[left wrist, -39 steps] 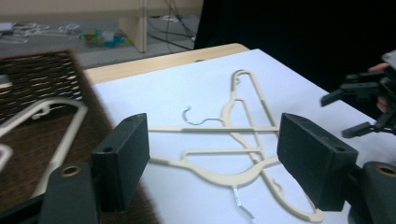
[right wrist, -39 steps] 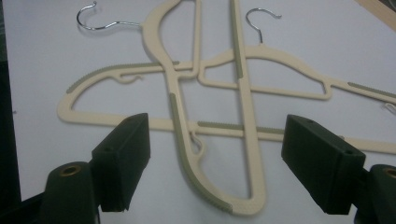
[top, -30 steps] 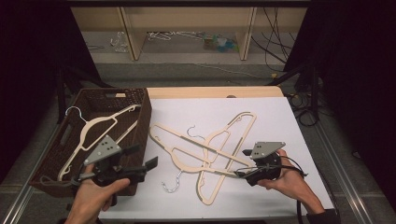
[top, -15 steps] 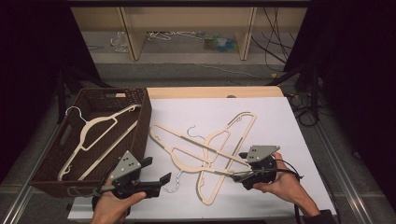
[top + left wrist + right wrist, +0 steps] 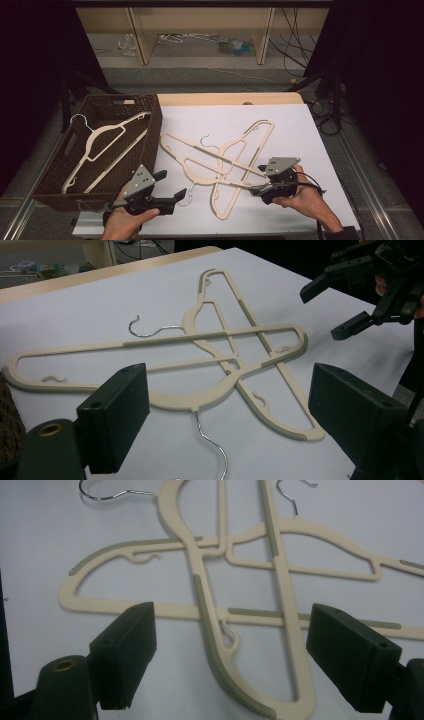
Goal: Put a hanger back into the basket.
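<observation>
Left gripper (image 5: 172,186): held in the person's left hand (image 5: 125,222) at the table's near edge, just in front of the basket's near right corner. Its 2 black jaws stand wide apart with nothing between them. In the left gripper view they frame the crossed hangers, with a metal hook (image 5: 212,442) lying on the white surface between them.

Right gripper (image 5: 256,189): held in the person's right hand (image 5: 305,200) toward the table's near right corner, pointing left at the hangers. Its jaws are also spread apart and hold nothing (the right gripper view shows them on either side of the hangers' crossing bars, not touching them).

Crossed hangers: 2 cream plastic hangers lie flat in the middle of the table, 1 over the other. The long hanger (image 5: 200,155) runs from beside the basket toward the right gripper. The second hanger (image 5: 240,165) runs from the table's near edge up toward the far right. Both have ribbed grey-green strips along their arms.

Basket (image 5: 150,117): a dark brown woven basket sits along the table's left edge, overhanging it. A third cream hanger (image 5: 102,150) lies tilted inside, its metal hook toward the far left corner.

Table (image 5: 310,130): a white top with a bare wooden strip along the far edge.
</observation>
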### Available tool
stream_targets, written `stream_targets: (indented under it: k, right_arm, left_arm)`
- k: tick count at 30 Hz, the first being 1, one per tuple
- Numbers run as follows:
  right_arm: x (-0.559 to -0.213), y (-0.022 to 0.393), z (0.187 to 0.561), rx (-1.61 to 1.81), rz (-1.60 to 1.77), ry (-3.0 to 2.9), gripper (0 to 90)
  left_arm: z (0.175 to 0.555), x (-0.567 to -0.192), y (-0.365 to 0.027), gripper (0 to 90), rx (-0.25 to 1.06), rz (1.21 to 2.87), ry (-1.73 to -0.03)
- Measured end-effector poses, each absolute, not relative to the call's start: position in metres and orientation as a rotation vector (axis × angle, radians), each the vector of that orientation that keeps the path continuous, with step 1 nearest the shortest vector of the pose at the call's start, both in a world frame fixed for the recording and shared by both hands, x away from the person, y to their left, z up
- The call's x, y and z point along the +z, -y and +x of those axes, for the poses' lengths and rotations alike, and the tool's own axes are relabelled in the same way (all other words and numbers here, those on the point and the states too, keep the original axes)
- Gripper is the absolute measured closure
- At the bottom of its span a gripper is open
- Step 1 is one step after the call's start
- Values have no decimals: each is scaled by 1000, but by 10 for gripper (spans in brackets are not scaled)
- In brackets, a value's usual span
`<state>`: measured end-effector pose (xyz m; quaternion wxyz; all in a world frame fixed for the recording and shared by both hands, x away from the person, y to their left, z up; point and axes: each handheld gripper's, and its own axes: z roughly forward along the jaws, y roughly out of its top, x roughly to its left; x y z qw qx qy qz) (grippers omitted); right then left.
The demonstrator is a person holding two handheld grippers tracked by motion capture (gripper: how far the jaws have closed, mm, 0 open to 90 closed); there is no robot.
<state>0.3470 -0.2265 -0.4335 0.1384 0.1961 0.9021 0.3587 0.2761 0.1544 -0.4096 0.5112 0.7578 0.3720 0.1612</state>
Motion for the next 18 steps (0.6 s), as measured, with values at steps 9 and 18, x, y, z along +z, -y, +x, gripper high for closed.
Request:
stream_targets:
  k: [9,18]
  right_arm:
    - [-434,226,349,1033,575,-2604,211]
    - [-436,210,357,1013,551,-2599,221]
  left_arm:
    - [275,-410,-156,164,398,1817,-901]
    - [275,-413,-156,163,401,1814,-889]
